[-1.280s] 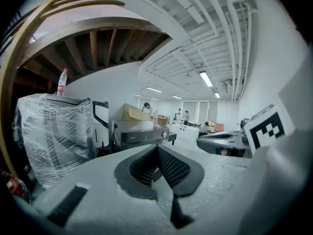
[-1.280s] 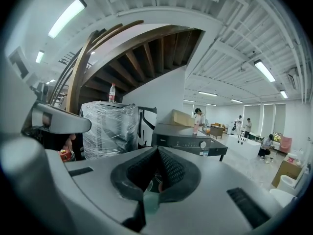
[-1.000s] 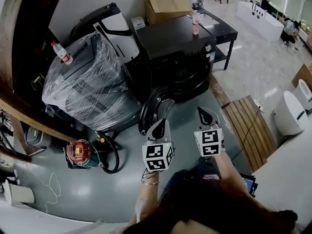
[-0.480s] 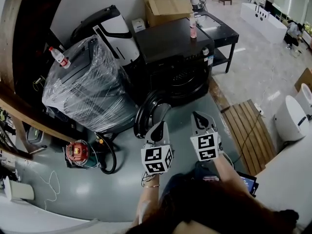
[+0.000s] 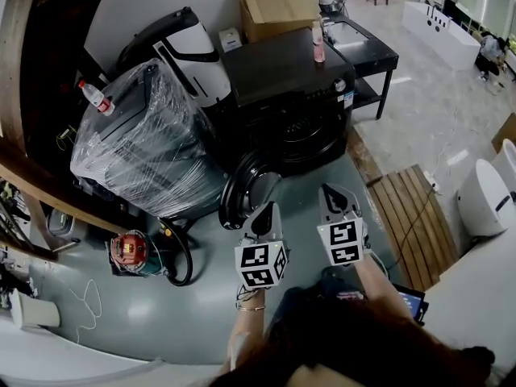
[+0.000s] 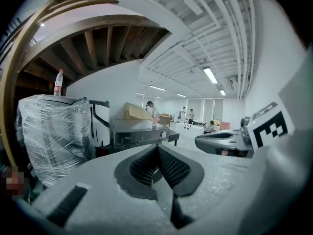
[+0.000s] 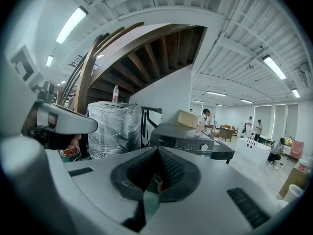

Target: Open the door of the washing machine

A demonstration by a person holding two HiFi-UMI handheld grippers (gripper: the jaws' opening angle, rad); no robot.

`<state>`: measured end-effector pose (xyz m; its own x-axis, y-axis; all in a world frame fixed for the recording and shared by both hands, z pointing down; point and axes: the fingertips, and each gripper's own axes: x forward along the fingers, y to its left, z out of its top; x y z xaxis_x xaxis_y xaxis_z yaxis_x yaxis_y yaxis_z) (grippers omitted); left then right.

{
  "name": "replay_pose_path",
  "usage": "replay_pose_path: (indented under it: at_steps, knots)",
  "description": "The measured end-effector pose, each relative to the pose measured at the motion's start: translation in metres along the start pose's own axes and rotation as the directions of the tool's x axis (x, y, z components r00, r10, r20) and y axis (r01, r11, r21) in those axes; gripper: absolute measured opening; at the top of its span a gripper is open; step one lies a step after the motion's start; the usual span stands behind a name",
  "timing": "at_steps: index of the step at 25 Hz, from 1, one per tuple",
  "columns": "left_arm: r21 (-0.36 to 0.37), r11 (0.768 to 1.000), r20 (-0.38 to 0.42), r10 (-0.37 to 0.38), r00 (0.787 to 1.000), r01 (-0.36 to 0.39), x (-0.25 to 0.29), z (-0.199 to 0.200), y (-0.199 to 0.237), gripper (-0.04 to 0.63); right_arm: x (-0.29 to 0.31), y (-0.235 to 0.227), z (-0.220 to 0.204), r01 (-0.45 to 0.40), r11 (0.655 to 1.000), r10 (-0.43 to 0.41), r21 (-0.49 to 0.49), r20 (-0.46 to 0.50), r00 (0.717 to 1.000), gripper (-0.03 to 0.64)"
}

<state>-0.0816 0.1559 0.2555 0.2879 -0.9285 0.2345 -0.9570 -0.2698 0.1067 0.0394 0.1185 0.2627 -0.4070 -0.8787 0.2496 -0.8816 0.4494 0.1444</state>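
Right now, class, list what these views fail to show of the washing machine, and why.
Washing machine door: hidden behind the left gripper and right gripper in their own views.
Drum: head view, lost in the dark front of the washing machine.
Control panel print: right gripper view, too small to read.

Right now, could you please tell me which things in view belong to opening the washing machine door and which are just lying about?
For the job: washing machine; its round door, standing open; left gripper; right gripper.

Lying about: plastic-wrapped appliance; water bottle on it; cardboard box; pink bottle; red tool; slatted wooden board.
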Motion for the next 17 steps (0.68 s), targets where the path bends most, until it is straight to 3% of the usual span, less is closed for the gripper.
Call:
replay_pose_path:
  at_steps: [17]
  knots:
    - [-0.017,1.0,-0.051,-0.018,0.999,0.018,0.028,-0.009,-0.01,0.014,0.003,-0.025,-0.016,0.023,0.999,-0.022,0.027,-0.026,0.999,-0.002]
